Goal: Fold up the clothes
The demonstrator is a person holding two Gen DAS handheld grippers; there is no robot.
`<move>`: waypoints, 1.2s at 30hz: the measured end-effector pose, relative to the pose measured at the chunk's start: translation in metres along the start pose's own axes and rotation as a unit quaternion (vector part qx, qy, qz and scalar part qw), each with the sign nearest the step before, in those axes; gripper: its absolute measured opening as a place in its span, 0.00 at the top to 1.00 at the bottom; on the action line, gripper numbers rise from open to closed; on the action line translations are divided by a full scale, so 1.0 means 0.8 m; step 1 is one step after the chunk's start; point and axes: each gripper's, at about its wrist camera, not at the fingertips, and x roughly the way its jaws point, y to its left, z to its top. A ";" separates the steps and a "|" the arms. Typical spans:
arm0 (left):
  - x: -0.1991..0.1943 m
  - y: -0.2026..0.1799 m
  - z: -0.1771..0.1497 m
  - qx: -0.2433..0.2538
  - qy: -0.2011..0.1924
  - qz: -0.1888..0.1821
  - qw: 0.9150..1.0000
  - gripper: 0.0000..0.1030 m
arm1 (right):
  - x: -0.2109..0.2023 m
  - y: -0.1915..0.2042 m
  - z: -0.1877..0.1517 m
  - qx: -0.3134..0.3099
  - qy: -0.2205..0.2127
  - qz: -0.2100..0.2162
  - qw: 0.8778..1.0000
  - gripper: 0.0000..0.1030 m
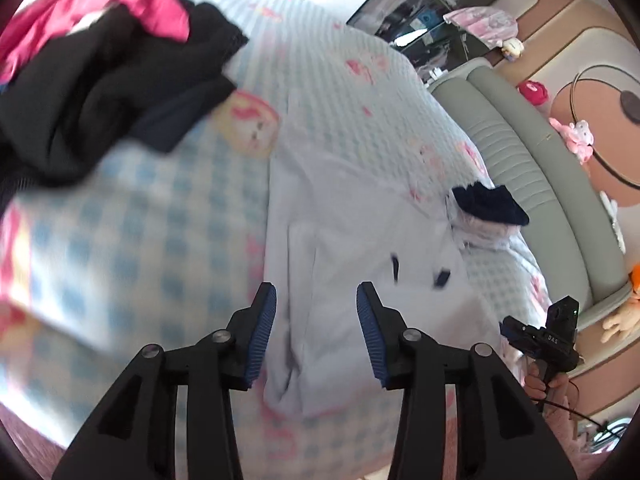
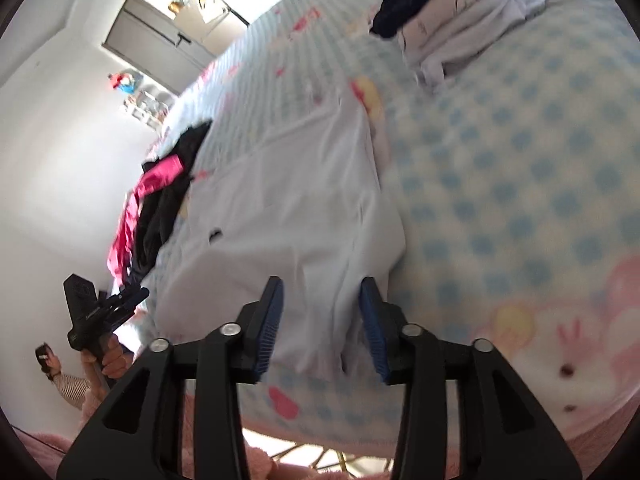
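A pale lavender-white garment (image 1: pixel 340 280) lies spread flat on the bed, with small dark marks near its middle. It also shows in the right wrist view (image 2: pixel 288 216). My left gripper (image 1: pixel 316 316) is open, its blue pads on either side of the garment's near edge, just above the cloth. My right gripper (image 2: pixel 320 312) is open over the garment's other near corner. Nothing is held between the jaws of either. The right gripper (image 1: pixel 540 336) shows in the left wrist view, and the left gripper (image 2: pixel 104 312) in the right wrist view.
A pile of black and pink clothes (image 1: pixel 100 76) lies to the left on the blue checked bedspread (image 1: pixel 140 220). Folded light clothes with a dark item on top (image 2: pixel 452 16) sit further back. A padded grey headboard (image 1: pixel 520 160) and toys lie beyond.
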 end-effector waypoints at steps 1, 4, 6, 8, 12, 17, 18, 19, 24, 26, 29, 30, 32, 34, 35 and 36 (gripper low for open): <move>0.010 -0.003 0.007 0.005 0.004 0.002 1.000 0.56 | 0.006 0.000 0.009 0.003 0.002 -0.007 1.000 0.49; 0.040 -0.014 0.015 0.017 0.022 0.021 0.999 0.56 | 0.029 0.002 0.028 0.001 0.016 -0.027 0.999 0.49; 0.063 -0.023 0.013 0.035 0.038 0.036 0.998 0.56 | 0.046 0.011 0.037 -0.006 0.024 -0.029 0.999 0.49; 0.078 -0.028 0.008 0.045 0.052 0.048 0.996 0.56 | 0.056 0.020 0.039 -0.019 0.026 -0.034 0.999 0.49; 0.099 -0.030 -0.005 0.055 0.076 0.070 0.993 0.58 | 0.076 0.041 0.041 -0.045 0.034 -0.042 0.998 0.54; 0.099 -0.031 -0.012 0.054 0.069 0.079 0.993 0.89 | 0.077 0.058 0.040 -0.087 0.039 -0.066 0.993 0.72; 0.094 -0.033 -0.012 0.057 0.059 0.074 0.994 0.90 | 0.071 0.058 0.038 -0.095 0.035 -0.069 0.993 0.82; 0.088 -0.035 -0.011 0.059 0.050 0.065 0.995 0.95 | 0.065 0.059 0.037 -0.103 0.029 -0.069 0.992 0.85; 0.066 -0.040 0.000 0.069 0.018 0.058 0.996 0.97 | 0.059 0.073 0.038 -0.136 0.014 -0.075 0.988 0.94; 0.058 -0.036 0.005 0.060 0.010 0.059 0.996 0.97 | 0.060 0.076 0.041 -0.133 0.004 -0.082 0.988 0.95; 0.057 -0.027 0.011 0.046 0.014 0.058 0.997 0.97 | 0.058 0.076 0.048 -0.128 -0.006 -0.076 0.989 0.95; 0.061 -0.022 0.011 0.041 0.022 0.055 0.997 0.97 | 0.057 0.076 0.049 -0.129 -0.011 -0.077 0.989 0.95; 0.073 -0.011 0.012 0.023 0.045 0.049 0.998 0.94 | 0.064 0.071 0.051 -0.121 0.001 -0.068 0.990 0.93; 0.086 -0.004 0.009 0.013 0.065 0.054 0.996 0.78 | 0.076 0.063 0.052 -0.106 0.023 -0.057 0.992 0.91; 0.092 -0.001 0.008 0.009 0.075 0.056 0.996 0.75 | 0.082 0.059 0.051 -0.100 0.032 -0.057 0.993 0.86; 0.096 -0.003 0.005 0.014 0.072 0.053 0.996 0.76 | 0.087 0.059 0.050 -0.100 0.038 -0.057 0.993 0.86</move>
